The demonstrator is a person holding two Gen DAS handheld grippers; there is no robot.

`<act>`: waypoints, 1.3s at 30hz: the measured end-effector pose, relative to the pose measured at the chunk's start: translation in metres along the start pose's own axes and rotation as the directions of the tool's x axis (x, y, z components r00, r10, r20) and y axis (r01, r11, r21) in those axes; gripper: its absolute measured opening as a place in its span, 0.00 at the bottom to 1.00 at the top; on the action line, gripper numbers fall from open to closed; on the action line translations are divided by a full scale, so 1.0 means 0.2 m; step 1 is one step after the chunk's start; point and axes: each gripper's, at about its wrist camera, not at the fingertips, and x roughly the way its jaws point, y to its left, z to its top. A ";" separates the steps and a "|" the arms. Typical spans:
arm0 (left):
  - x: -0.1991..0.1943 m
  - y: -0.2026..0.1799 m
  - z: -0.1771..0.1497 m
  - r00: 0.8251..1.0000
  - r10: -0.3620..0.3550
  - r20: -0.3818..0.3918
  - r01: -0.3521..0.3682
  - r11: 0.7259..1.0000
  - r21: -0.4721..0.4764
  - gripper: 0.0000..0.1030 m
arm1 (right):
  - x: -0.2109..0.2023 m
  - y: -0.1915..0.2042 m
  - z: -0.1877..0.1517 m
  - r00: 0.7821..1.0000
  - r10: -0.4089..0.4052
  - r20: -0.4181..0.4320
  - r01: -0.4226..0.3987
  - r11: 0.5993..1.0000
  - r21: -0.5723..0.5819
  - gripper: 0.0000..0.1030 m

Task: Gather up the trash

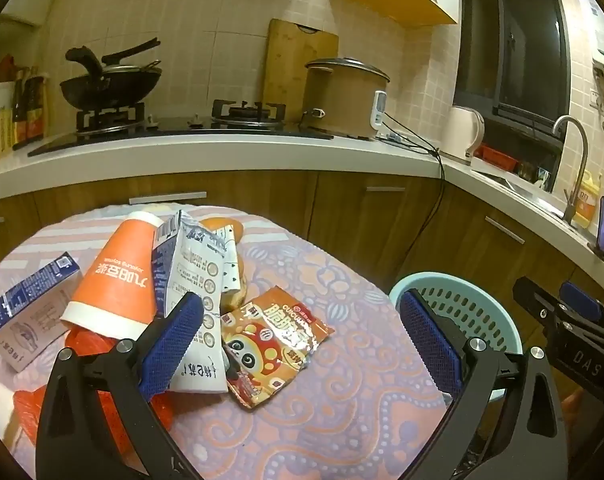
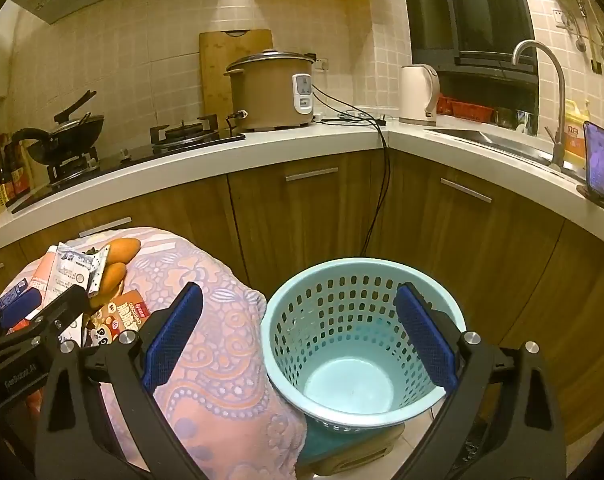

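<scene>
Trash lies on a table with a patterned pink cloth [image 1: 322, 400]: an orange paper cup [image 1: 114, 276] on its side, a flattened white milk carton [image 1: 194, 280], a blue and white carton [image 1: 30, 312], an orange snack packet [image 1: 274, 340] and red wrappers [image 1: 90, 340]. My left gripper [image 1: 302, 344] is open and empty above the table, its left pad in front of the milk carton. A light blue perforated basket [image 2: 322, 408] stands to the right of the table and holds nothing. My right gripper [image 2: 298, 336] is open and empty above the basket's rim.
Bread rolls [image 2: 122, 252] lie behind the cartons. A kitchen counter [image 2: 262, 148] runs behind with a wok [image 1: 110, 84], gas stove, rice cooker [image 2: 270, 88], kettle [image 2: 418, 92], sink tap and a phone [image 2: 600, 164]. A cable hangs down the cabinet fronts. The basket rests on a low stool [image 2: 354, 448].
</scene>
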 end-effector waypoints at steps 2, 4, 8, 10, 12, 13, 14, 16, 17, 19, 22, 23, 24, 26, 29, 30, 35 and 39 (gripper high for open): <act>0.00 0.00 0.00 1.000 -0.001 -0.002 0.001 1.000 -0.001 0.93 | 0.00 0.00 0.00 1.000 0.001 0.001 -0.001 1.000 -0.002 0.90; 0.01 0.00 0.00 1.000 -0.003 -0.005 0.003 1.000 -0.001 0.93 | 0.00 0.00 0.00 1.000 0.002 0.002 -0.002 1.000 -0.003 0.90; 0.01 0.01 0.00 1.000 -0.003 -0.005 0.003 1.000 0.004 0.93 | -0.01 0.00 0.00 1.000 0.013 0.007 -0.013 1.000 0.011 0.90; 0.02 0.03 0.00 1.000 -0.001 -0.004 0.001 1.000 0.005 0.93 | -0.02 0.00 0.01 1.000 0.014 0.014 -0.014 1.000 0.012 0.90; 0.02 0.00 -0.01 1.000 0.001 -0.002 -0.001 1.000 0.003 0.93 | -0.02 0.00 0.01 1.000 0.011 0.017 -0.011 1.000 0.006 0.90; 0.02 0.00 -0.01 1.000 0.003 0.000 -0.003 1.000 0.005 0.93 | -0.02 0.00 0.01 1.000 0.009 0.018 -0.009 1.000 0.004 0.90; 0.03 0.00 -0.01 1.000 0.004 0.000 -0.005 1.000 0.006 0.93 | -0.02 0.00 0.01 1.000 0.009 0.019 -0.009 1.000 0.004 0.90; 0.02 -0.01 -0.01 1.000 0.004 -0.004 -0.004 1.000 0.002 0.93 | -0.02 0.00 0.01 1.000 0.009 0.019 -0.009 1.000 0.004 0.90; 0.02 -0.01 -0.01 1.000 0.003 -0.009 -0.003 1.000 -0.001 0.93 | -0.02 0.00 0.00 1.000 0.010 0.019 -0.010 1.000 0.004 0.90; 0.03 -0.01 -0.01 1.000 0.007 -0.012 -0.007 1.000 0.000 0.93 | -0.01 -0.01 0.00 1.000 0.011 0.016 -0.011 1.000 0.007 0.90; 0.03 -0.01 -0.02 1.000 0.017 -0.011 -0.017 1.000 0.006 0.93 | 0.00 -0.03 -0.01 1.000 0.017 0.012 -0.017 1.000 0.015 0.90; 0.03 -0.01 -0.02 1.000 0.020 -0.012 -0.020 1.000 0.007 0.93 | 0.01 -0.03 -0.01 1.000 0.019 0.010 -0.019 1.000 0.018 0.90; 0.04 -0.01 -0.02 1.000 0.023 -0.012 -0.022 1.000 0.010 0.93 | 0.01 -0.04 -0.01 1.000 0.020 0.009 -0.021 1.000 0.021 0.90; 0.04 -0.01 -0.02 1.000 0.024 -0.010 -0.023 1.000 0.007 0.93 | 0.03 -0.05 -0.02 1.000 0.024 0.005 -0.024 0.999 0.026 0.90; 0.05 -0.02 -0.04 1.000 0.029 0.006 -0.029 1.000 0.006 0.93 | 0.06 -0.07 -0.03 0.999 0.036 -0.001 -0.036 0.999 0.034 0.90; 0.06 -0.03 -0.04 0.999 0.037 0.007 -0.037 0.999 0.011 0.93 | 0.07 -0.08 -0.03 0.999 0.040 -0.003 -0.039 0.999 0.035 0.90; 0.08 -0.04 -0.05 0.998 0.061 -0.019 -0.060 0.998 0.019 0.93 | 0.11 -0.13 -0.03 0.998 0.065 0.002 -0.065 0.997 0.043 0.90; 0.10 -0.04 -0.03 0.996 0.078 -0.047 -0.078 0.997 -0.002 0.93 | 0.13 -0.19 -0.01 0.998 0.054 0.023 -0.055 0.998 0.035 0.90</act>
